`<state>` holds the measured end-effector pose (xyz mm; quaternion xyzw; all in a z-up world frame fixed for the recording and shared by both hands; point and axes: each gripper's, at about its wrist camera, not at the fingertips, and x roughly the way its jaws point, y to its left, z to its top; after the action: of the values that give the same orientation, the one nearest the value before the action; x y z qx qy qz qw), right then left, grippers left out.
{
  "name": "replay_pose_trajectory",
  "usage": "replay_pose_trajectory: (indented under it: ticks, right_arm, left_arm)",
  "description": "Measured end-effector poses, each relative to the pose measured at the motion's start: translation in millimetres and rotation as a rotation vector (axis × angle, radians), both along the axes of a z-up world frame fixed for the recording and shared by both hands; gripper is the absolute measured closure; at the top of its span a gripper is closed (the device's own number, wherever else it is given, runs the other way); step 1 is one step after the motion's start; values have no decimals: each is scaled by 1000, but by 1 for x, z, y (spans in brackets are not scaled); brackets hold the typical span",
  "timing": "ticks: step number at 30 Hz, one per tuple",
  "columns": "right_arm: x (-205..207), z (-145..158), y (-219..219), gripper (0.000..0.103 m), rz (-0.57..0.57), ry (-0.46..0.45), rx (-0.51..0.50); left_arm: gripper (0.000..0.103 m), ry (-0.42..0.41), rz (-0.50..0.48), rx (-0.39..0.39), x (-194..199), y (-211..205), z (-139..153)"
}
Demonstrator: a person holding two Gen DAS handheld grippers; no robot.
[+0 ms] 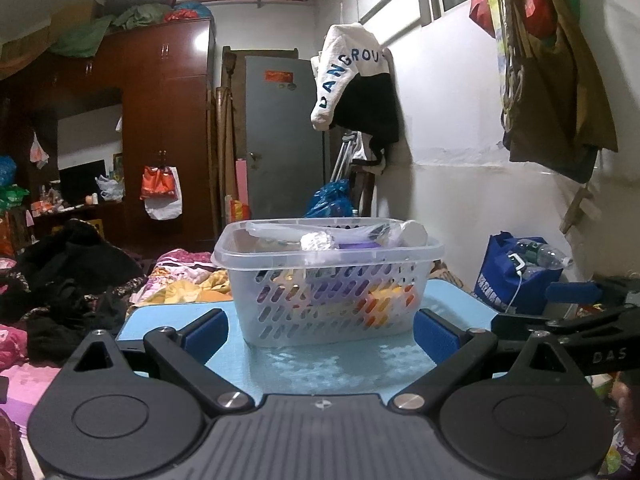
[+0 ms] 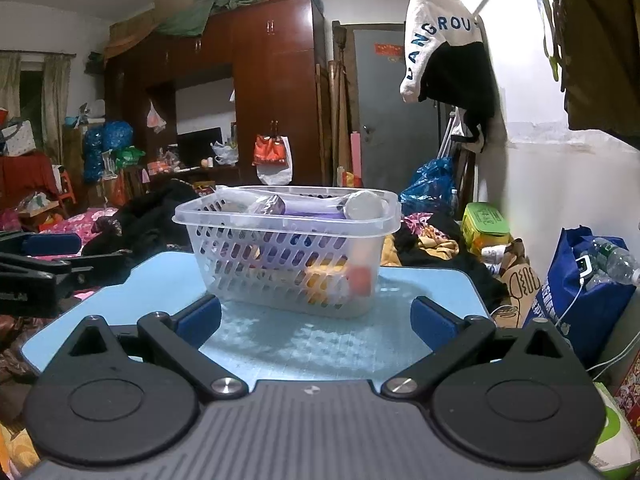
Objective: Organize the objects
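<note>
A cluttered bedroom lies behind the work surface: a dark red-brown wooden wardrobe (image 1: 160, 120) with bundles stacked on top, a grey metal door (image 1: 284, 136), a white and black garment with blue lettering (image 1: 352, 84) hung on the white wall, and a bed strewn with dark clothes and flowered bedding (image 1: 80, 280). A small light-blue table with rounded corners (image 2: 320, 344) stands in front.

On that table sits a translucent perforated plastic basket with a wide rolled rim (image 1: 328, 280), upright, its opening facing up. From the left wrist view its long axis runs left to right across the table, a long side facing the camera; from the right wrist view it is turned so a corner comes nearer. It is filled with mixed items, among them a purple tube-like thing and a white round-capped container (image 2: 364, 206) lying near the rim, with orange and yellow things low inside; most cannot be told apart through the wall.

The basket stands toward the far half of the table. Bare blue surface lies before it and narrower strips at both sides; the far edge is hidden behind it.

The left gripper (image 1: 322, 330) has its blue-padded fingers spread wide, holding nothing, the basket just ahead between them. The right gripper (image 2: 316, 320) is likewise spread and empty, short of the basket.
</note>
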<state>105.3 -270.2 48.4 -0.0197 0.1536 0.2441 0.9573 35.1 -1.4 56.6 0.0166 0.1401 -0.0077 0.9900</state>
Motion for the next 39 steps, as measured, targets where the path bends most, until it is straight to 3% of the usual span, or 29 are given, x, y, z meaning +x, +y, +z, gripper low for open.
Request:
replay_pose_trajectory:
  ticks: [5, 39]
  right_arm:
    - [-2, 3, -1, 0, -5, -8, 3]
    - [-2, 0, -4, 0, -3, -17, 18]
  left_arm:
    - [3, 2, 9, 32, 1, -5, -2]
    - [3, 18, 24, 49, 1, -7, -8]
